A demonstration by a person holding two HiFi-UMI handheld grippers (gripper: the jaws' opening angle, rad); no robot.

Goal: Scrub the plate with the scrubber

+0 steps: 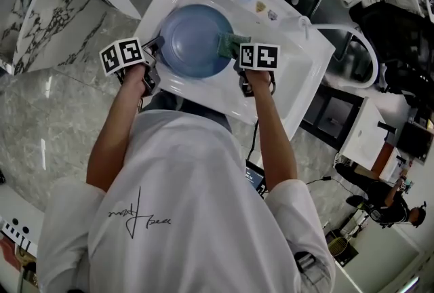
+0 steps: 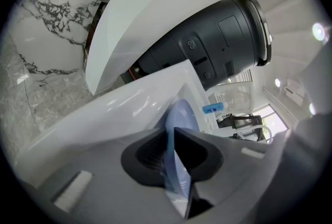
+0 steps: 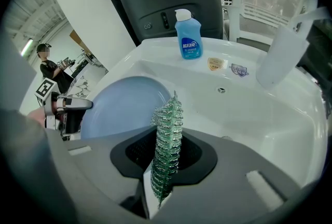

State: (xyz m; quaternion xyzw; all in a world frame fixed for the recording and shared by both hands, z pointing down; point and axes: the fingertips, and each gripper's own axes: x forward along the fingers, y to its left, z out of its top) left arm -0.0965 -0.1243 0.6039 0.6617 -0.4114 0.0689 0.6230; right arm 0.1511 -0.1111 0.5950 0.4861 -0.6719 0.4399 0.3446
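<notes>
Left gripper [image 2: 174, 153]: fingers clamp plate [image 1: 193, 41] rim
Right gripper [image 3: 166, 168]: fingers hold scrubber [image 3: 167, 129] by plate's edge
Sink [image 1: 298, 74]: under plate

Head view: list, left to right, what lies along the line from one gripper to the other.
left gripper → plate → scrubber → right gripper

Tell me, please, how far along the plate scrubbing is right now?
Done: the left gripper grips the blue plate by its rim over the white sink, and the right gripper holds the green scrubber. In hand: the scrubber is at the plate's right edge in the head view; contact is unclear. Left: the scrubbing itself; no suds show on the plate.
</notes>
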